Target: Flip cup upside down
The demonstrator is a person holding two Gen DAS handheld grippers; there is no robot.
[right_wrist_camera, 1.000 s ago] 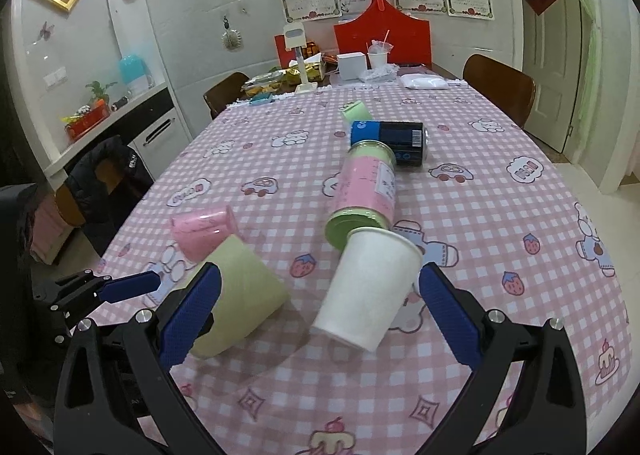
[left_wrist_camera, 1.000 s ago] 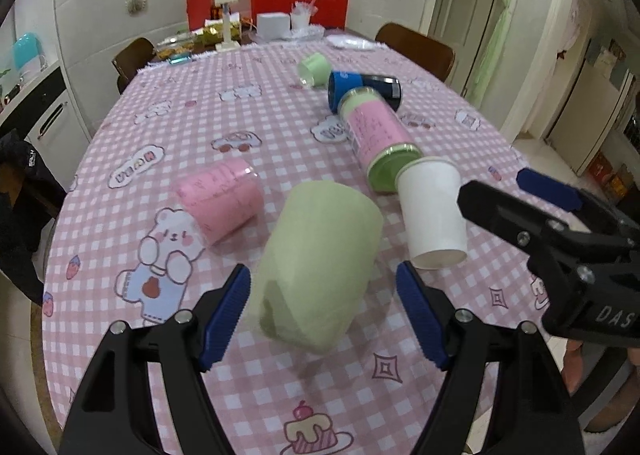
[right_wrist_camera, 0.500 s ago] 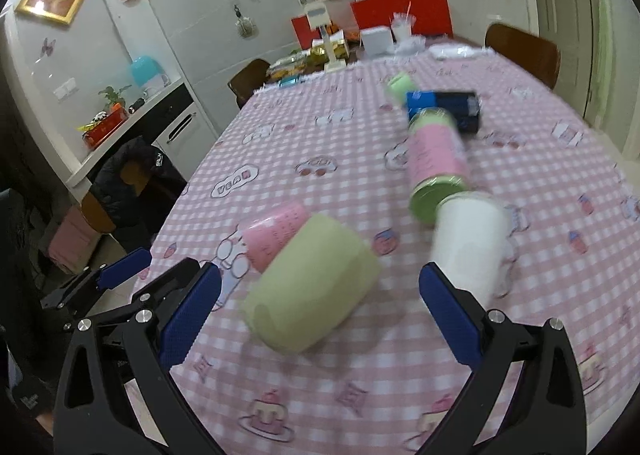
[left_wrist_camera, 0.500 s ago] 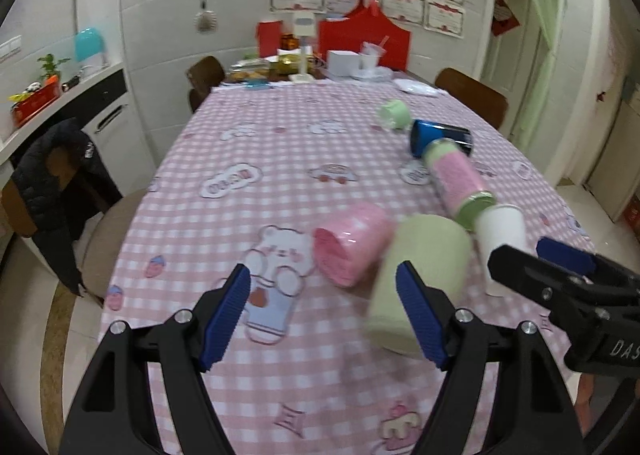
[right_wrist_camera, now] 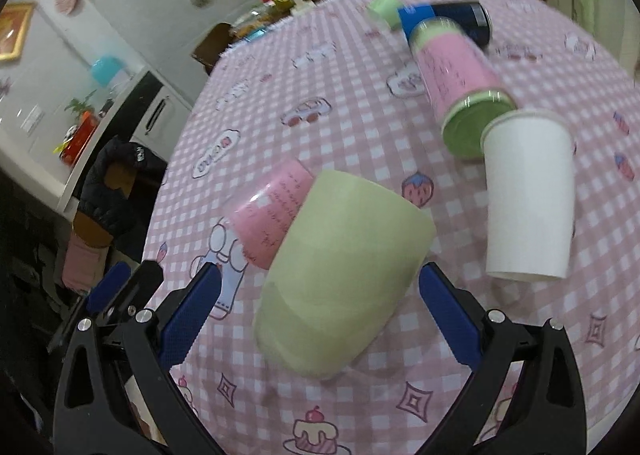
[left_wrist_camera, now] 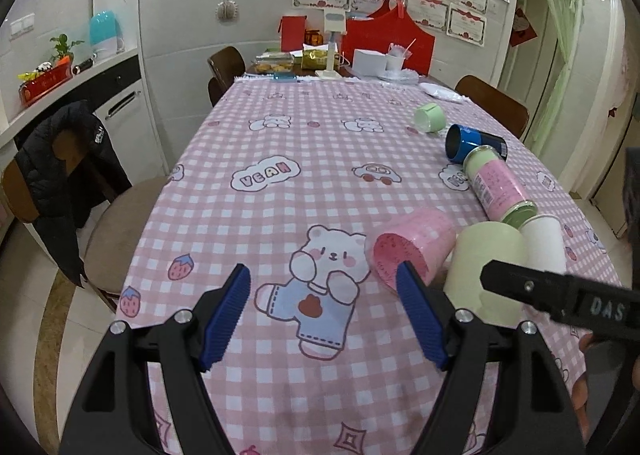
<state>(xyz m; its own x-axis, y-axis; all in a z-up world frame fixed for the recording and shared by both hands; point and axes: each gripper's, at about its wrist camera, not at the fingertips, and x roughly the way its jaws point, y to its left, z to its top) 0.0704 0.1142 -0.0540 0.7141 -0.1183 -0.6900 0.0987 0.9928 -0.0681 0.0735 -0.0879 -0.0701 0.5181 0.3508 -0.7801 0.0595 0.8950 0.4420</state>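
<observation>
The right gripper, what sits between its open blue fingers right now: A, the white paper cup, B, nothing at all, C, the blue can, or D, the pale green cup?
D: in the right wrist view the pale green cup lies on its side between the open fingers of the right gripper, while the white paper cup stands off to the side.

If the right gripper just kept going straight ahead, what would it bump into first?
Most likely the pale green cup. It lies on its side right between the open fingers of the right gripper, with the pink cup just behind it. Depth is hard to judge in this blurry fisheye view.
</observation>
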